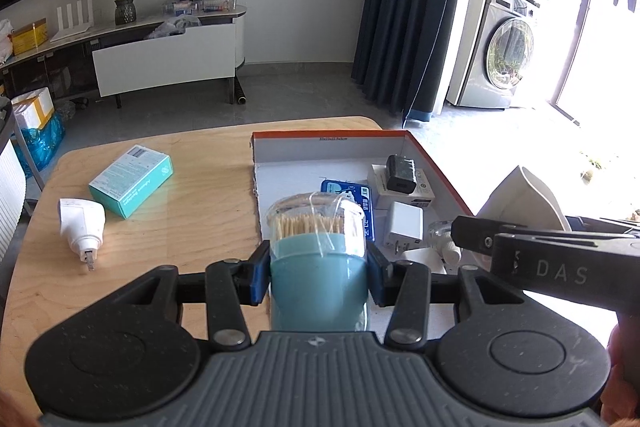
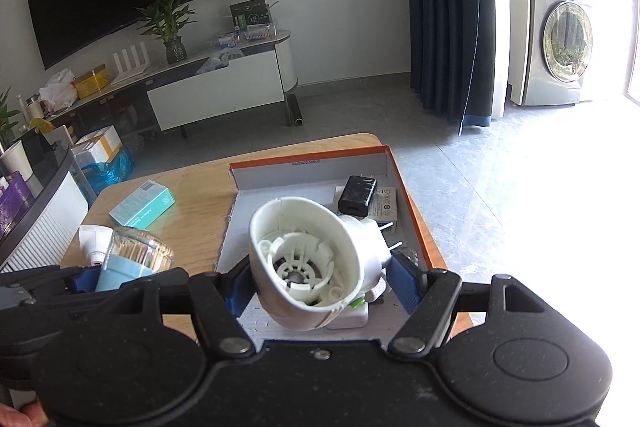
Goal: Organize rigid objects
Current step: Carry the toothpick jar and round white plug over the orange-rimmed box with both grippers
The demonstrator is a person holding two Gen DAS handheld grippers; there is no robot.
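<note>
1. Left tongs (image 1: 318, 269) are clamped on a toothpick jar (image 1: 318, 251), blue base with a clear lid, pads touching both sides. It's held up over the near left edge of the cardboard box (image 1: 332, 141), not set down yet.
2. Right tongs (image 2: 320, 285) are gripping a white plug-in gadget (image 2: 308, 259) with its open hollow end facing the camera and its prongs pointing to about 2 o'clock. It hangs above the box floor.
3. Already in the box: a black charger (image 1: 401, 173) on a white flat pack at roughly 1 o'clock, a white adapter (image 1: 404, 227), a blue packet (image 1: 362, 197), plus a small clear thing I can't identify.
4. Left out on the bench (image 1: 192, 227): a teal carton (image 1: 131, 181) at 10 o'clock and a white plug (image 1: 82, 227) at 9 o'clock.
5. So I'd say past halfway: two items in the air, two to fetch.
6. Pose-wise, both tongs sit side by side, level-ish, pointing forward, right one just beside the left.
</note>
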